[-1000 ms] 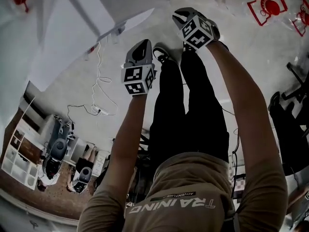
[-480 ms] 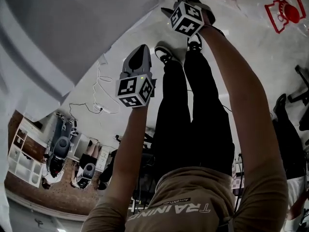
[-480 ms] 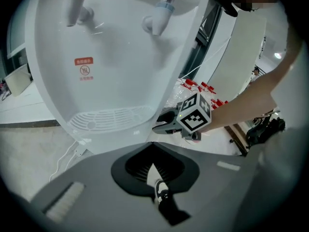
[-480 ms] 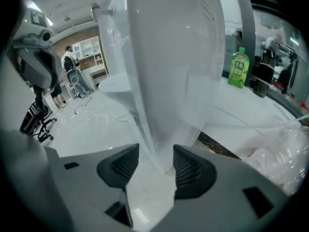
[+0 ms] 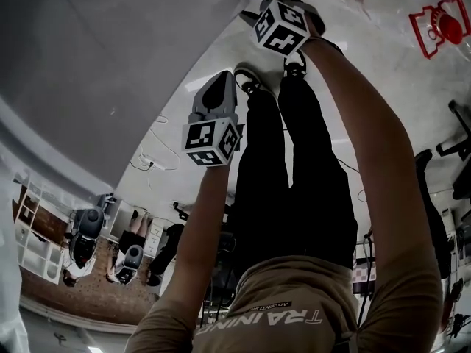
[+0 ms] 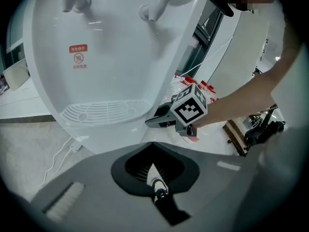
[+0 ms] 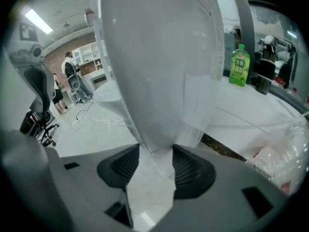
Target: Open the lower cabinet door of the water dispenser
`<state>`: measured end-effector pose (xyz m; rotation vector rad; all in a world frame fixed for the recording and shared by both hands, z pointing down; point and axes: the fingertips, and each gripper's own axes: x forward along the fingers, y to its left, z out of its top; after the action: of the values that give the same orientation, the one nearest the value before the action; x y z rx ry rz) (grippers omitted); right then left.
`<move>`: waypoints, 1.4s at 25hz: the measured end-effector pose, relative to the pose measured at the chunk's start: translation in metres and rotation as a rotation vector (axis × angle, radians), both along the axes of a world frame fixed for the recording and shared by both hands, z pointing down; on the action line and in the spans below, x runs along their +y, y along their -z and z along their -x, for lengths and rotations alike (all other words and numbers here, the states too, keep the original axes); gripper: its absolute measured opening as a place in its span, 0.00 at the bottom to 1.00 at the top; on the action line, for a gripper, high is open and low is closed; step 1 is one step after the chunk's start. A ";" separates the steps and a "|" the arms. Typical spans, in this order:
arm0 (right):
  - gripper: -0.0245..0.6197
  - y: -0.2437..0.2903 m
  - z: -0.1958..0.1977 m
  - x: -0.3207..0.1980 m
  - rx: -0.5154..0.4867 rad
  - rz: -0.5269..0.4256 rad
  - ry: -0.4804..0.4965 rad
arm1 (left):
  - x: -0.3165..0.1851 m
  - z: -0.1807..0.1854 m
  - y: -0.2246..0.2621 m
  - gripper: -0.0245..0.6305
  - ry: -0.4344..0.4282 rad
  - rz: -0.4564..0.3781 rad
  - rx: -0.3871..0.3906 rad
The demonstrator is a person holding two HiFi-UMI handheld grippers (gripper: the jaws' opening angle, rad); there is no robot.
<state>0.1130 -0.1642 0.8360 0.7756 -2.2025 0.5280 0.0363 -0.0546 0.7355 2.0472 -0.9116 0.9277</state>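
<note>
Cabinet door: its white side edge, as I judge it, stands between the right gripper's ribbed fingers, which have just been opening and are spread wide, straddling the edge without clenching it, probably so they can close and pull. The left gripper has its fingers together on nothing and hangs back facing the water dispenser, leaving the job to the other hand. The door sits below the drip tray, low down, so both arms reach steeply downward. A red warning label under the taps is too small to read, as is the green bottle's. The person's shirt reads TRAINING.
</note>
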 end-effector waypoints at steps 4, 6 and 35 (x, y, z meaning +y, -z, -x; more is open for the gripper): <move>0.33 0.005 0.006 -0.002 0.024 0.036 -0.064 | -0.005 0.010 0.002 0.05 0.013 0.001 -0.003; 0.33 0.005 0.006 -0.003 0.044 0.054 -0.078 | -0.005 0.012 0.001 0.05 0.017 0.005 -0.008; 0.34 0.008 0.026 0.091 0.261 0.049 0.286 | 0.025 0.047 0.009 0.05 0.101 0.067 -0.040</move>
<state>0.0866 -0.0736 0.8282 0.4629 -2.0044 0.3168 -0.0109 -0.0293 0.7263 1.9141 -0.9833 0.9349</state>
